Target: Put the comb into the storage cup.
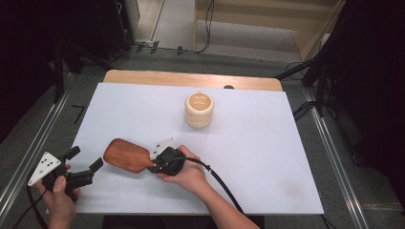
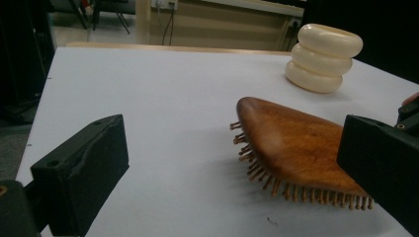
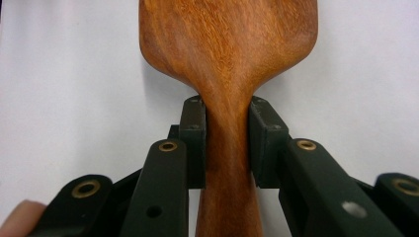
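A wooden paddle hairbrush lies bristles down on the white table sheet. My right gripper is shut on its handle; in the right gripper view both pads press the narrow neck of the hairbrush. My left gripper is at the front left corner, open, with nothing between its jaws. In the left gripper view the hairbrush lies ahead to the right, bristles touching the sheet. A cream ribbed cup stands upright at the table's middle back, also seen as the cup far right.
A wooden table edge runs behind the sheet. Cables trail from the right gripper toward the front. Dark stands and metal rails flank both sides of the table.
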